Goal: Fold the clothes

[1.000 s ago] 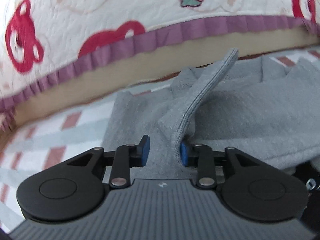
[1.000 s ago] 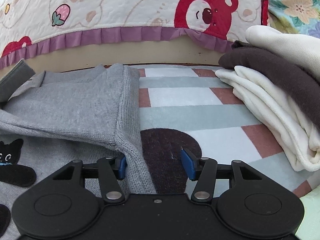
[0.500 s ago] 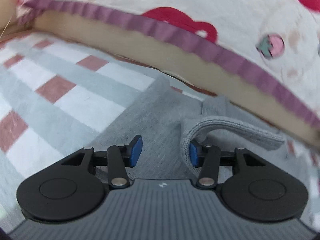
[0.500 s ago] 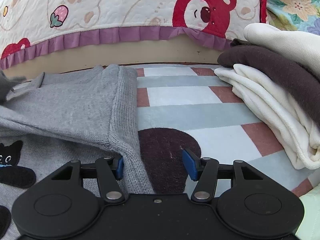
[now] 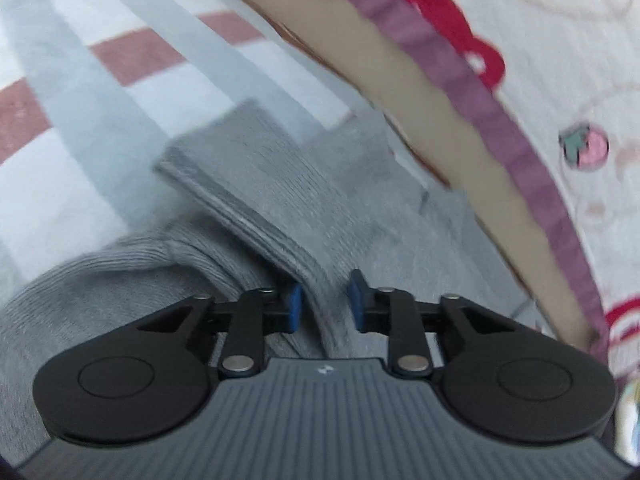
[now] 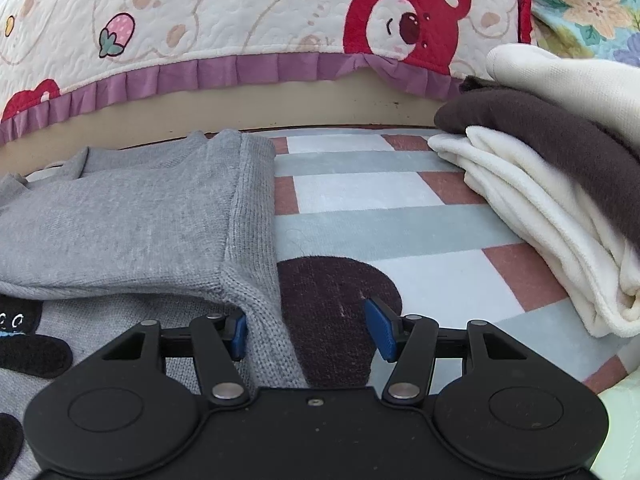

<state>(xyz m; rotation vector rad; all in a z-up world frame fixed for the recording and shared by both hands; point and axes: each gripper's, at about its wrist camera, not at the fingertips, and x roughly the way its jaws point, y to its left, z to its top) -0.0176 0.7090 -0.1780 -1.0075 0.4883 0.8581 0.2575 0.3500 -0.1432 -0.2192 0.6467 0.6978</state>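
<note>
Closing: left claw (image 5: 324,300), rolled over since a second ago, around grey cuff (image 5: 256,184); folding sleeve inward. Gaping: right claw (image 6: 306,330), beside hem (image 6: 256,240).

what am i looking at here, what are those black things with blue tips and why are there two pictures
Each picture comes from a camera mounted on a hand-held gripper, one in each of a person's hands, looking forward along its jaws; the blue tips are the jaw pads. The left gripper has a ribbed strip of the grey sweater between its jaws, which are closing on it. The right gripper rests with its jaws apart over the sweater's knitted edge, not pinching it. The sweater lies on a checked mat. To the right is a stack of folded cream and brown clothes. Behind runs a quilt with red bears.
</note>
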